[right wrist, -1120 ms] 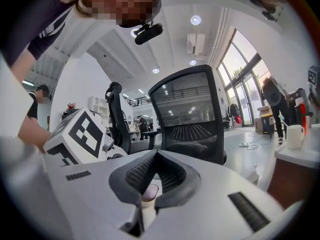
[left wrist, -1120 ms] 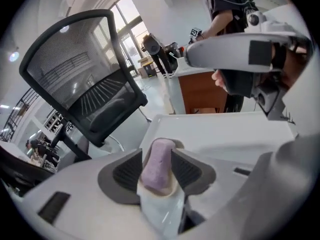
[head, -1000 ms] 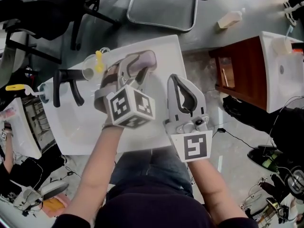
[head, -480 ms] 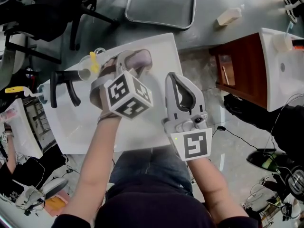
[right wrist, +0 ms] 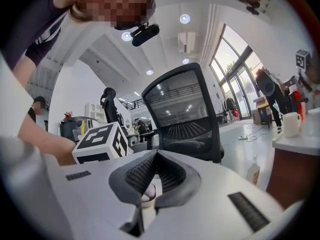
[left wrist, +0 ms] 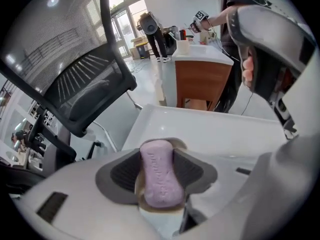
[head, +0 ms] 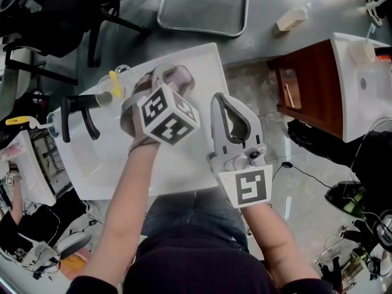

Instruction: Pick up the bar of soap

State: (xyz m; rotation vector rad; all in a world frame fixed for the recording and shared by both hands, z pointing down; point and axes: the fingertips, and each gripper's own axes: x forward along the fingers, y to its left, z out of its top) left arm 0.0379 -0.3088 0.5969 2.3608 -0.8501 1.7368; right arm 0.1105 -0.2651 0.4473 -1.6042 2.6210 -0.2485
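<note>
A lilac bar of soap lies on a tan dish at the far edge of the white sink top. My left gripper reaches over it with one jaw on each side of the bar. Its dark pads sit close along the soap's sides, and a sliver of dish shows between the soap and one pad. My right gripper hovers to the right of it, shut and empty. In the right gripper view its closed jaws frame a glimpse of the soap.
A black faucet stands at the sink's left end, with a clear cup and a yellow piece behind it. An office chair is beyond the sink. At the right stands a wooden cabinet with another white basin.
My left gripper has shifted a little farther from me over the sink and its marker cube has turned. The soap stays between its jaws. The right gripper has barely moved.
</note>
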